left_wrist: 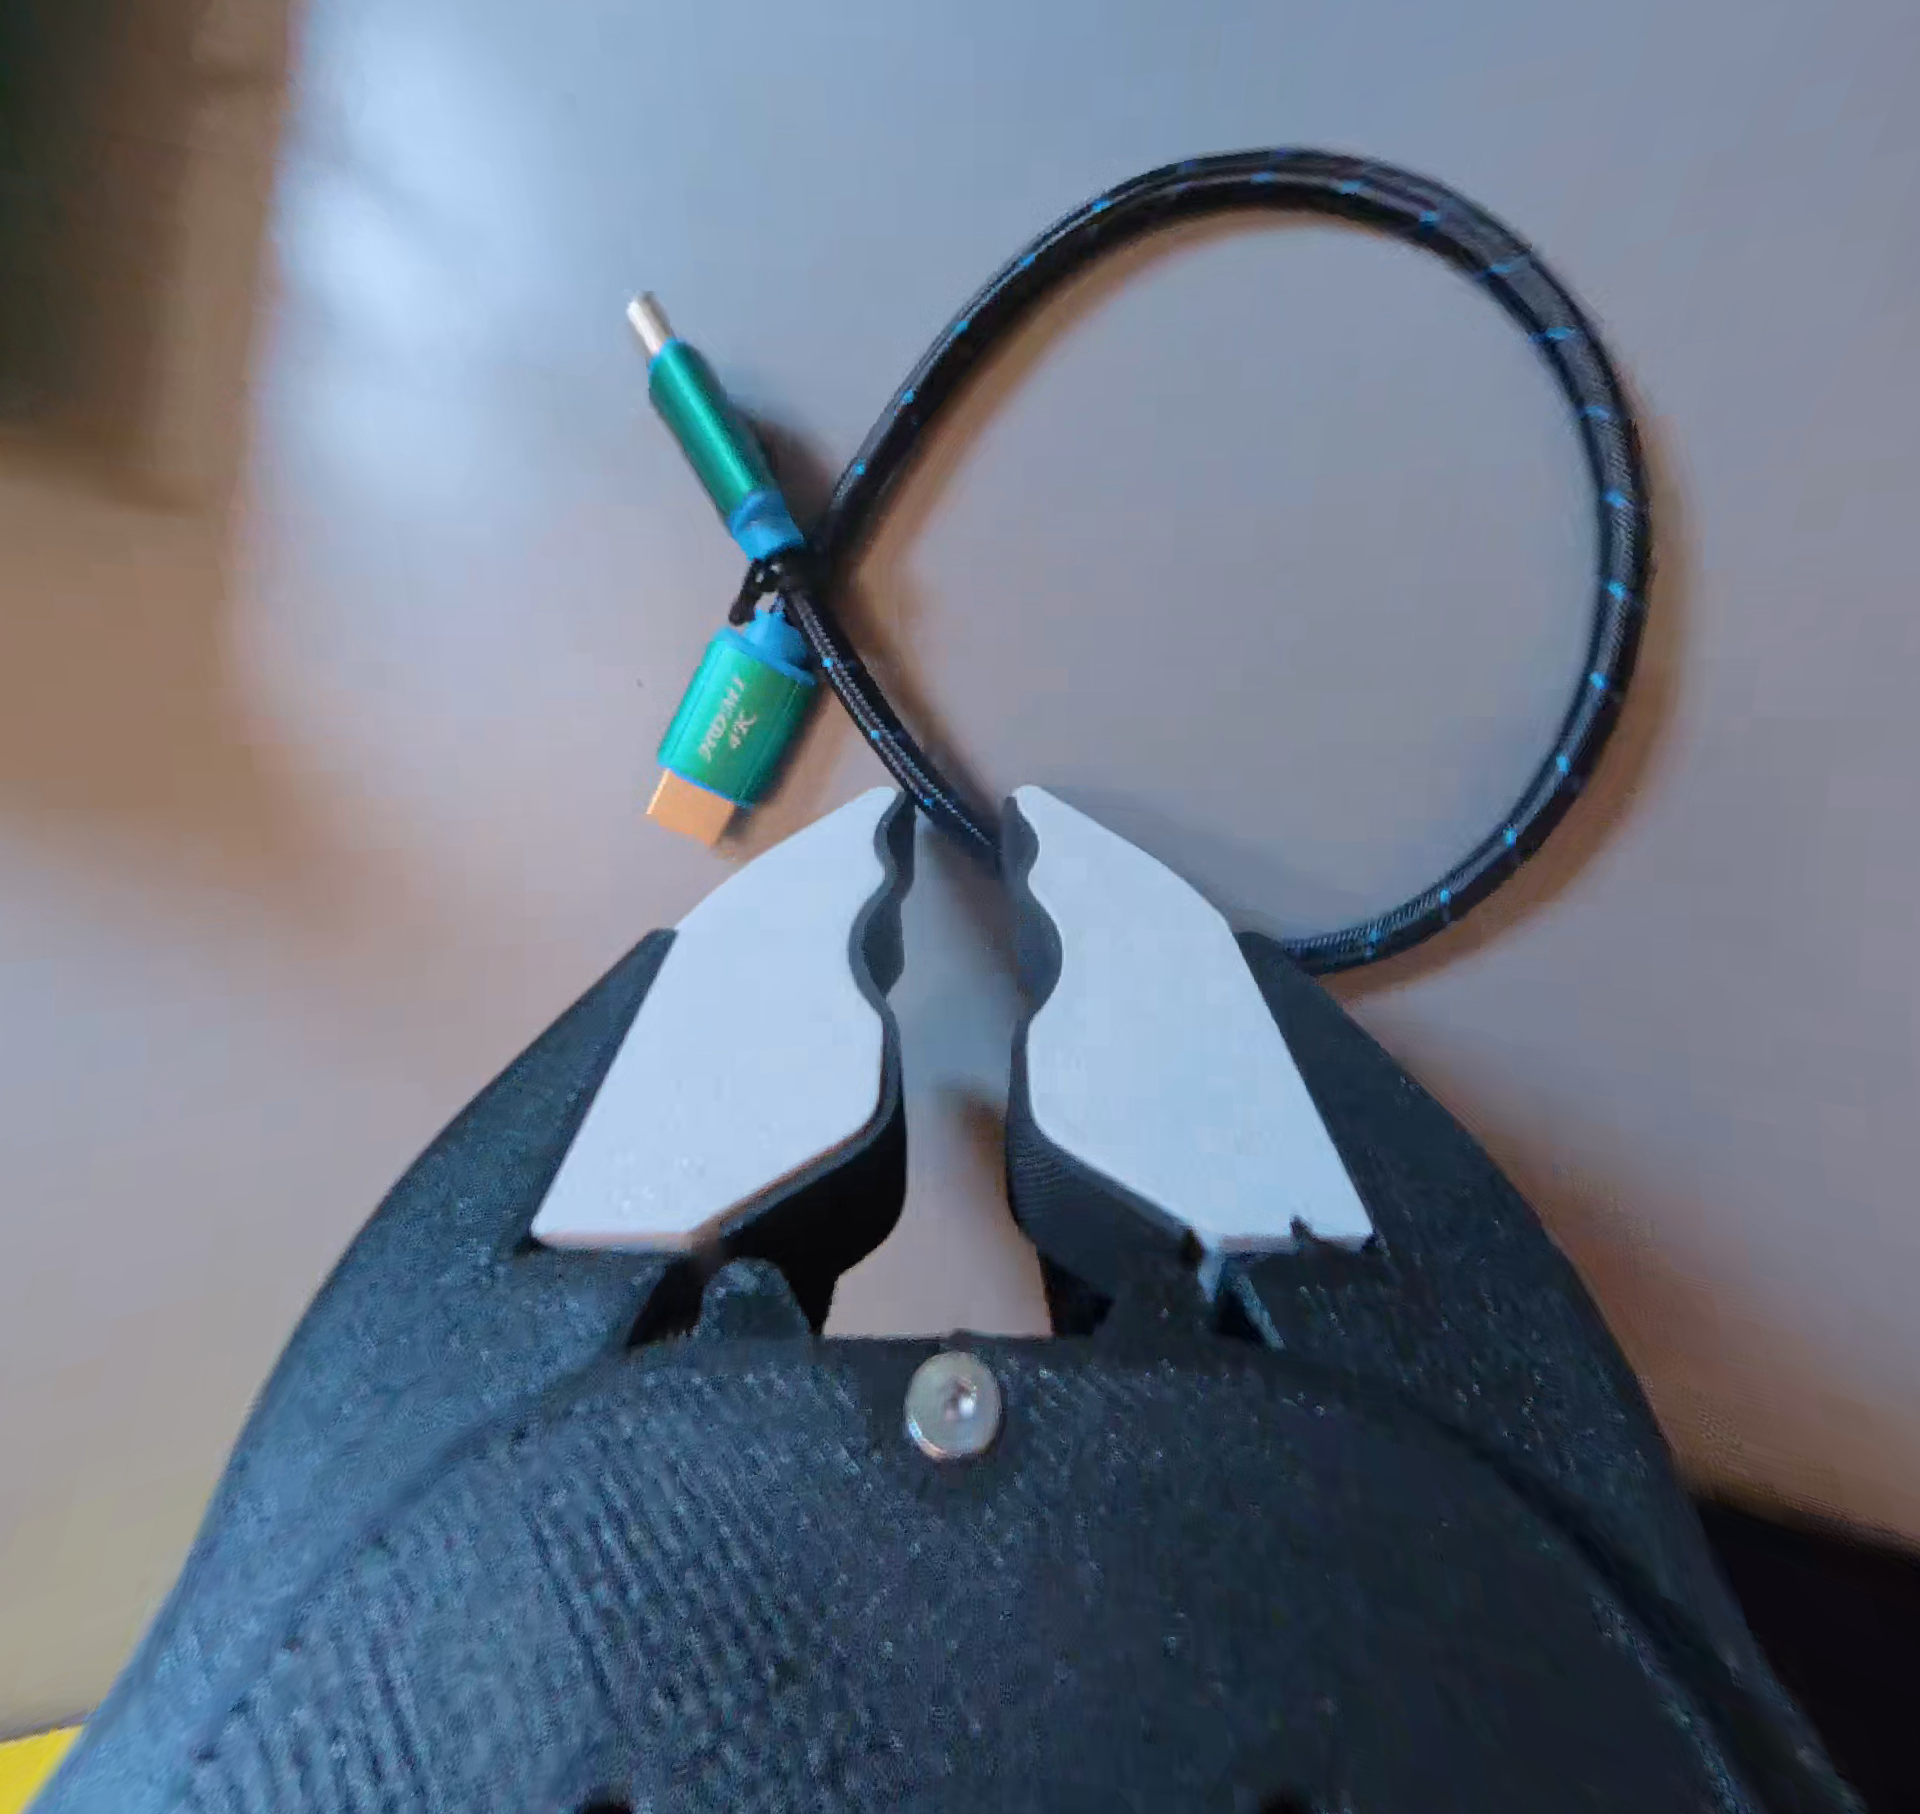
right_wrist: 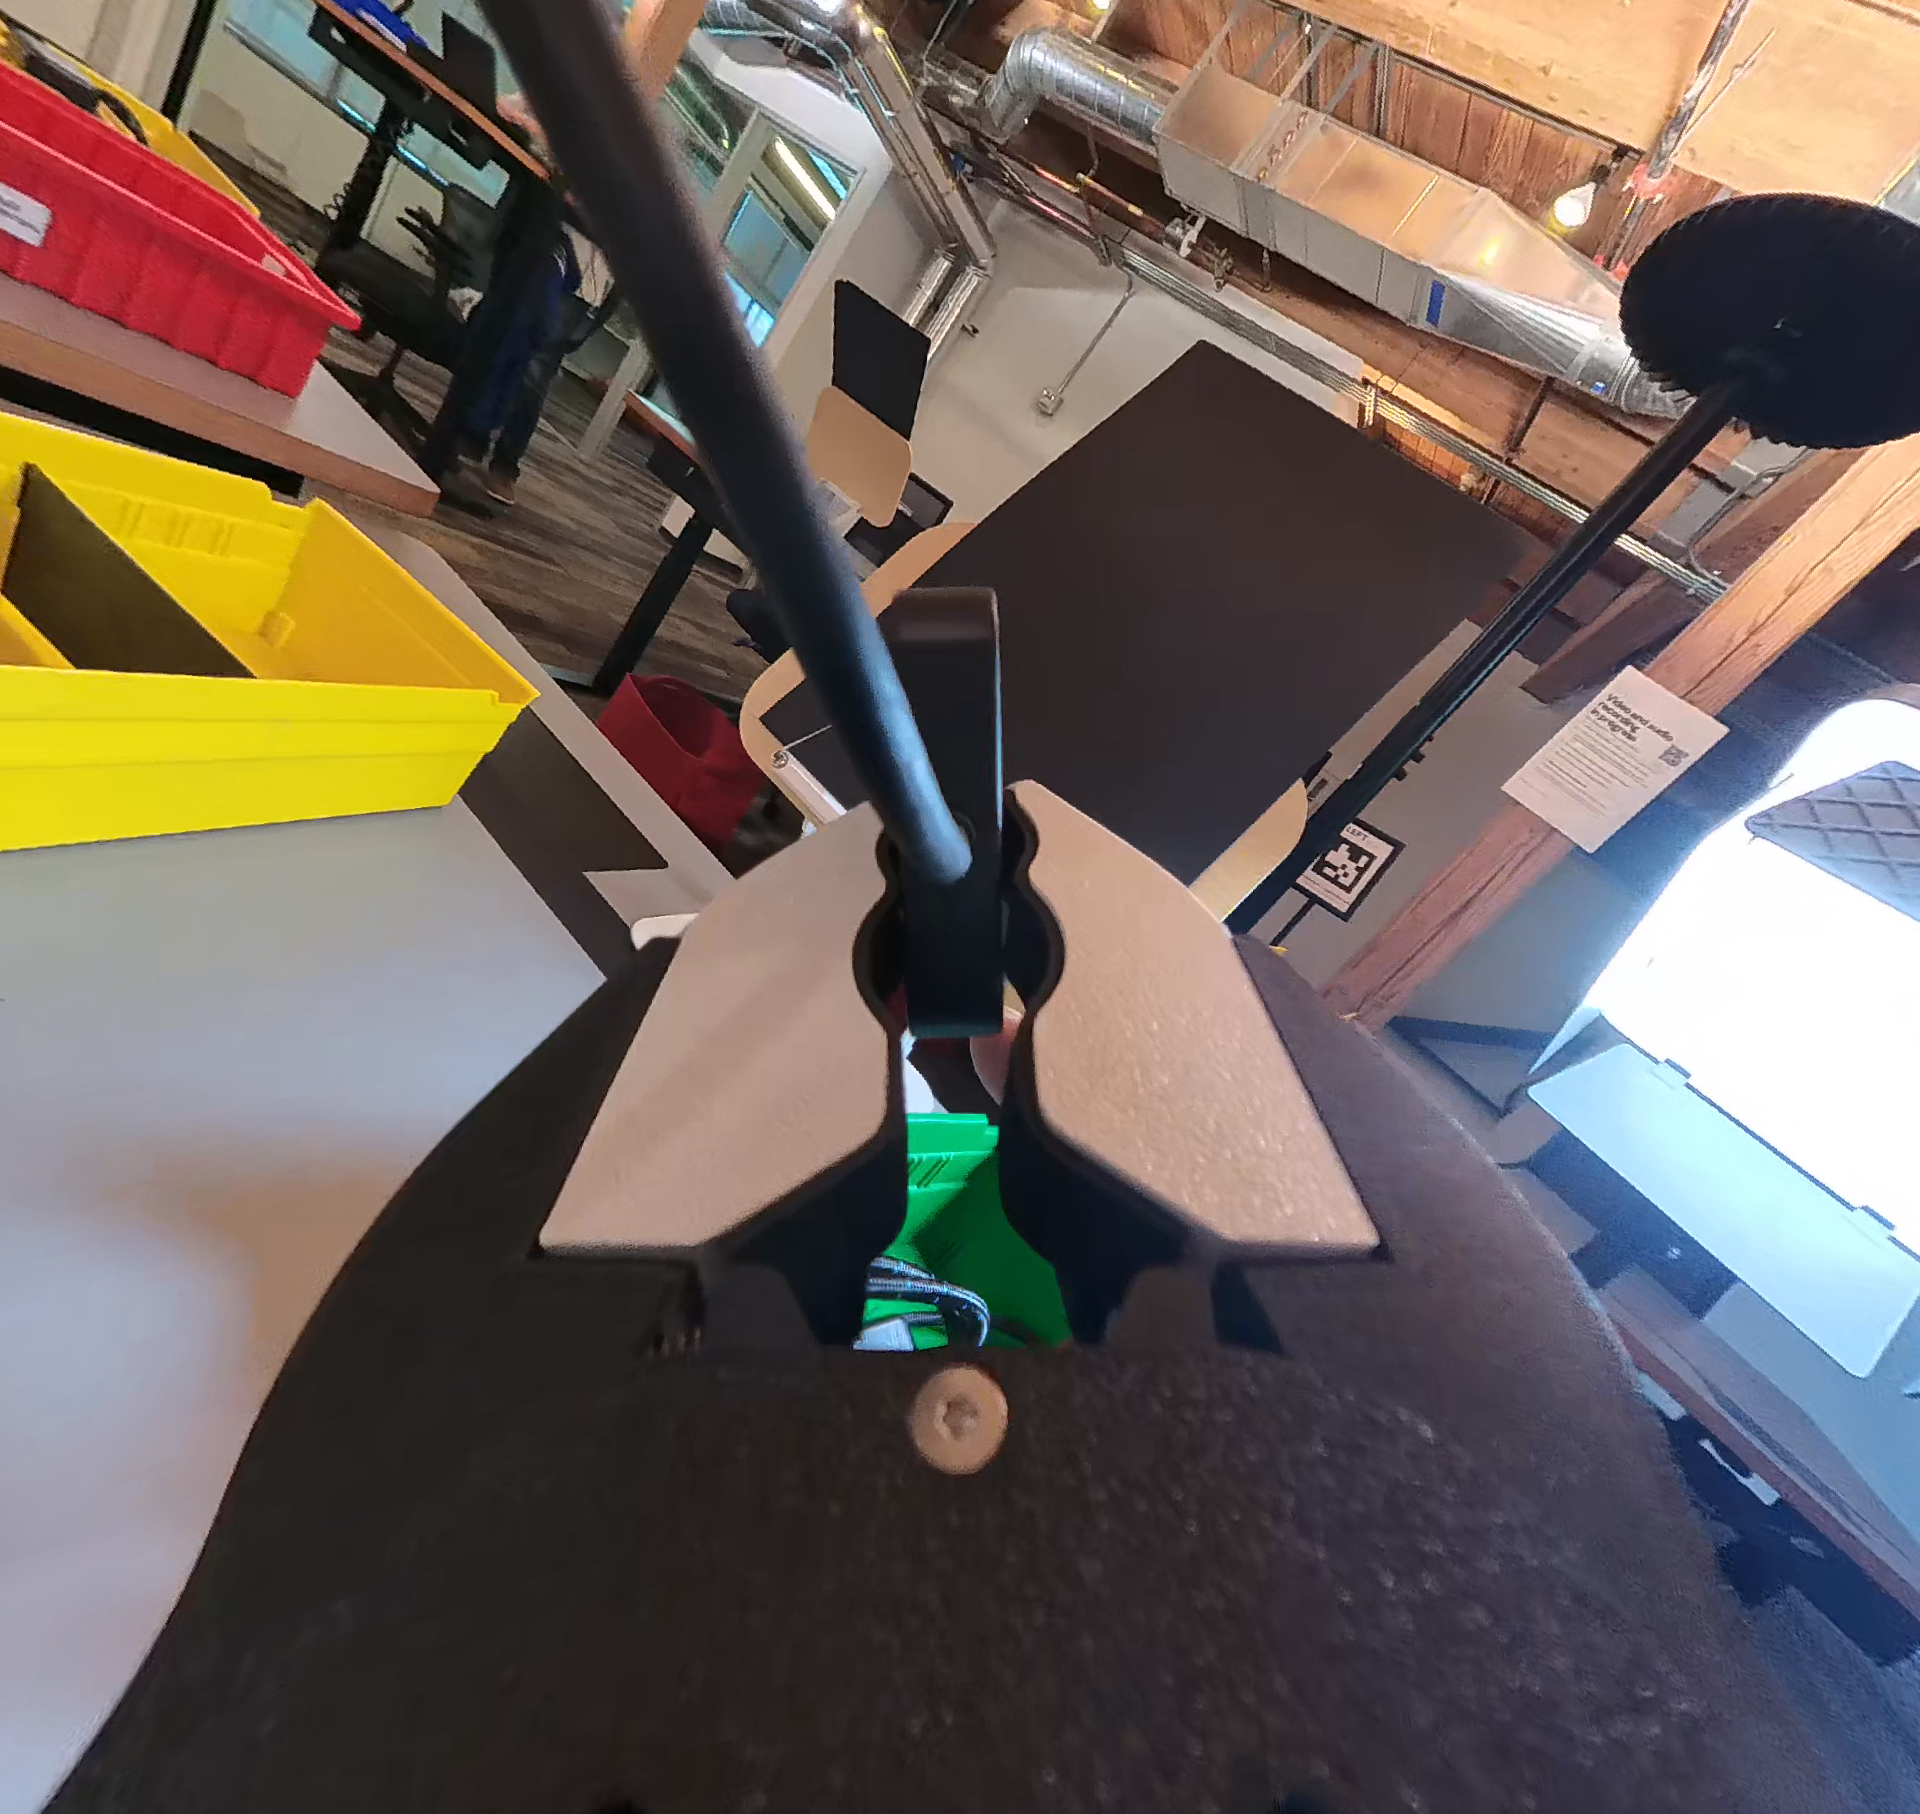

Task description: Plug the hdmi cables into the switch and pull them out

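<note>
We see a black braided HDMI cable (left_wrist: pixel 1558 393) flecked blue, looped on the grey table (left_wrist: pixel 1143 102), its two green plugs (left_wrist: pixel 727 725) crossing. We also see a black plug (right_wrist: pixel 951 808), upright, its smooth black cord running up-left.

I log a black braided cable (left_wrist: pixel 1600 476) flecked blue, with green plugs (left_wrist: pixel 727 715) tipped orange. I also log a yellow bin (right_wrist: pixel 260 725), red bin (right_wrist: pixel 156 247), and grey tabletop (left_wrist: pixel 1143 102).

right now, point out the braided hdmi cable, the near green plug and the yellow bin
braided hdmi cable (left_wrist: pixel 1616 559), left wrist view, right side of its loop
near green plug (left_wrist: pixel 730 717), left wrist view, middle of its green shell
yellow bin (right_wrist: pixel 249 756), right wrist view, its front wall
</note>
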`<state>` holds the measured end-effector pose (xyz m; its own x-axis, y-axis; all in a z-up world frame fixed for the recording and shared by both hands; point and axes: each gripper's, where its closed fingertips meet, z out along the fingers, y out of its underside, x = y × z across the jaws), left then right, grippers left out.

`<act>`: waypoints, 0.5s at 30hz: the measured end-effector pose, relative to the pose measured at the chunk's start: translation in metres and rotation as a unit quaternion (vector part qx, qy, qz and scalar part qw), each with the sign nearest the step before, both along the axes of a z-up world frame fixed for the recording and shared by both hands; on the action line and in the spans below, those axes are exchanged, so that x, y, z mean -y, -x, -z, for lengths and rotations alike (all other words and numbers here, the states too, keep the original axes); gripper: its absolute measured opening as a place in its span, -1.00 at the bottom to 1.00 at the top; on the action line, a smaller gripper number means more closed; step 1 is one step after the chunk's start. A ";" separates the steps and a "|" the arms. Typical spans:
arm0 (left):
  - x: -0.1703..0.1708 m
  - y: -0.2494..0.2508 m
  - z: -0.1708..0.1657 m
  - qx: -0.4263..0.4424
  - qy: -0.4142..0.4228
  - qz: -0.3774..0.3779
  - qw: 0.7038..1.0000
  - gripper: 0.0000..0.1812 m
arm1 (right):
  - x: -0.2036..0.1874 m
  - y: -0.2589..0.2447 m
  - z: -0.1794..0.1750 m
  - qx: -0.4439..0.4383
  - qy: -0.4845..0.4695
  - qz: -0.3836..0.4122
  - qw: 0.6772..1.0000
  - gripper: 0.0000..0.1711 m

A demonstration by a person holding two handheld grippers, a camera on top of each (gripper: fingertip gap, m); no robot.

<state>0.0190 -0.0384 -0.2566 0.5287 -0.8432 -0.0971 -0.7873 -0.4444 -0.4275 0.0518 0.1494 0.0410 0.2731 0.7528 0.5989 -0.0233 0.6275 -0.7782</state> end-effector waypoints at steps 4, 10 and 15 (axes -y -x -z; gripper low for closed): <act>-0.013 0.051 -0.005 -0.170 -0.090 0.162 0.968 -0.86 | 0.001 0.001 0.001 -0.005 0.013 -0.018 1.000 -0.83; -0.036 0.047 -0.027 -0.058 -0.105 0.016 0.993 -0.62 | -0.002 -0.001 0.001 -0.006 0.015 -0.019 1.000 -0.83; -0.016 0.041 -0.024 -0.019 -0.073 -0.022 0.997 -0.59 | -0.001 -0.001 0.002 -0.007 0.022 -0.023 0.999 -0.83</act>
